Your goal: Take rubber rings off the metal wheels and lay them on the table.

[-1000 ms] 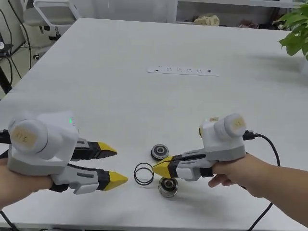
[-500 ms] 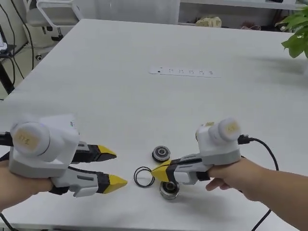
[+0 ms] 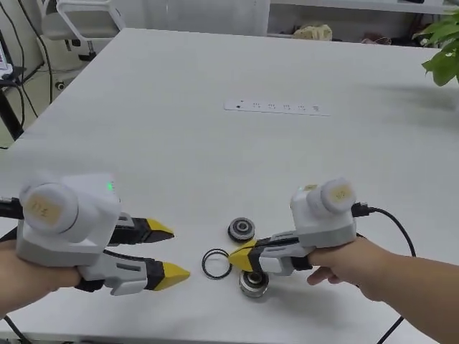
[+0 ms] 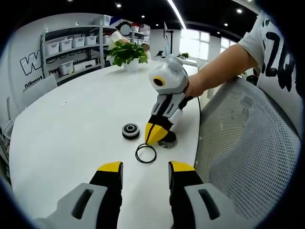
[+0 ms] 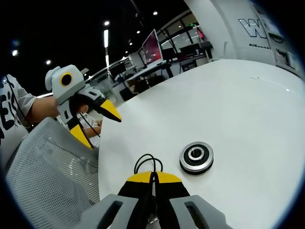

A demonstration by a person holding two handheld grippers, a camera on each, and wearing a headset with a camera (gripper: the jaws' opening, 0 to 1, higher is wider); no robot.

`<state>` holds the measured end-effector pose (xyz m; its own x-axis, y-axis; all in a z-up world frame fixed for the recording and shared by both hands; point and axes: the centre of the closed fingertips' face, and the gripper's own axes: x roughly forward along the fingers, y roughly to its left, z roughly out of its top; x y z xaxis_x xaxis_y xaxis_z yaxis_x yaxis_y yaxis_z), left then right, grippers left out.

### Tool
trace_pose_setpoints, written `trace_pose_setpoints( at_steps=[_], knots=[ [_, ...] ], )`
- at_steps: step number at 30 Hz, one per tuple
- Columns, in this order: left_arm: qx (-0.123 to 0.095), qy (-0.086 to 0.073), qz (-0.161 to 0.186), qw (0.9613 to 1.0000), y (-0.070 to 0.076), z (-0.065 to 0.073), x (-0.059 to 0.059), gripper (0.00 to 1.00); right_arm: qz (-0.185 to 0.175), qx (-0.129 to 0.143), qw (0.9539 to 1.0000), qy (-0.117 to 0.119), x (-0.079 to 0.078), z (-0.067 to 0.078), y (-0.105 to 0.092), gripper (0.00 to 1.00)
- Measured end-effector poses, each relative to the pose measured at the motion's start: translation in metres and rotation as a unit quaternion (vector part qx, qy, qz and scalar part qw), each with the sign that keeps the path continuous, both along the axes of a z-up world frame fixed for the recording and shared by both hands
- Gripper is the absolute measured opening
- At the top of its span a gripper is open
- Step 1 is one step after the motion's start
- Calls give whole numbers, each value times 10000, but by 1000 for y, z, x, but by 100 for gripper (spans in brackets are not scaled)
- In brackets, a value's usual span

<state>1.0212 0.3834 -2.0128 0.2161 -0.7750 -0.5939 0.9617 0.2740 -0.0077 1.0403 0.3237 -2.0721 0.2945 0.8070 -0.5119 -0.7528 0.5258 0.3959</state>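
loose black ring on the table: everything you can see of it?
The black ring is thin, rubbery-looking and round; it may be two rings overlapped. It lies flat on the white table, off both wheels, beside the far wheel and the near wheel. The right gripper, fingers shut, has its yellow tip at the ring's edge; whether it pinches the ring is unclear.

The metal wheel (image 5: 196,157), dark-rimmed with a bright hub, lies flat on the white table (image 5: 248,124). Just left of the wheel a loose black rubber ring (image 5: 148,161) lies on the table, its near edge hidden behind the right gripper (image 5: 153,177), whose yellow-tipped jaws are pressed together. Well up and left of the wheel the left gripper (image 5: 97,125) hangs with jaws spread. Lower, far left of the wheel, is a grey mesh chair back (image 5: 47,171).
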Motion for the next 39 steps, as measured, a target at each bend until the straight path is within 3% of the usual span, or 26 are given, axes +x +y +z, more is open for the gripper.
trace_pose_setpoints(
  at_steps=[9,20,28,39],
  knots=[
    [22,21,18,10000,2,-1,-1,35,-59,-40,10000,-16,3,-2,0,0],
    [33,24,27,10000,3,-1,1,36,-94,-17,9999,-61,5,0,-2,7],
    [40,42,79,10000,4,-2,6,36,-160,224,9995,-161,9,20,-4,11],
    [38,43,134,9999,2,-1,14,36,-297,354,9984,-328,11,38,-18,14]
  ],
)
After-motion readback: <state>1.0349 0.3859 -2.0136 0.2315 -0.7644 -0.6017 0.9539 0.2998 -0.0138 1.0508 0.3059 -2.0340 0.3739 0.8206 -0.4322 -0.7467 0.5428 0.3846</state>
